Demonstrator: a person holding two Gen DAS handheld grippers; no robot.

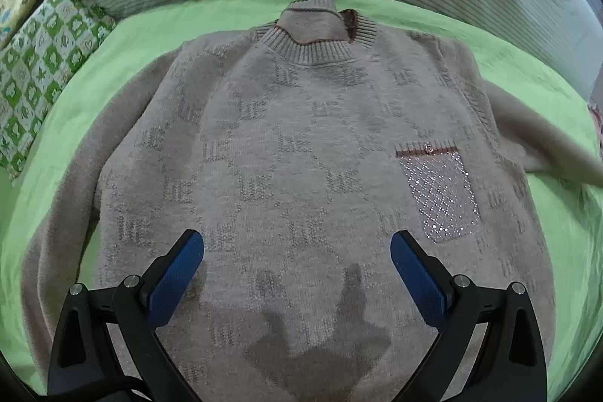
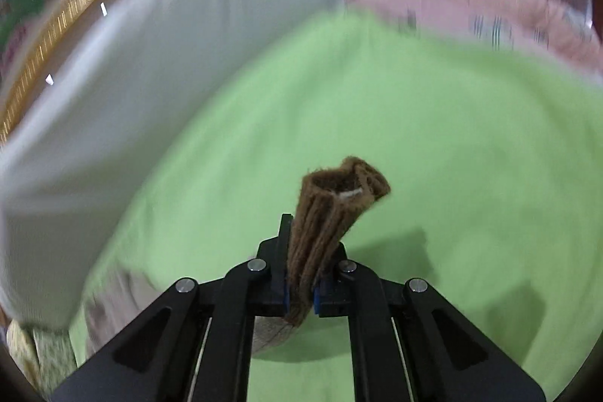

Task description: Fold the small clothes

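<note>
Behind blur, right tongs (image 2: 301, 274) pinching brown cuff (image 2: 339, 198), sleeve hidden

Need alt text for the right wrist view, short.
The right gripper is shut on a brown ribbed sleeve cuff, whose end sticks up past the fingers above a bright green bedsheet. The background is motion-blurred: a pale grey quilt at left and something pinkish at upper right that cannot be made out.
</note>
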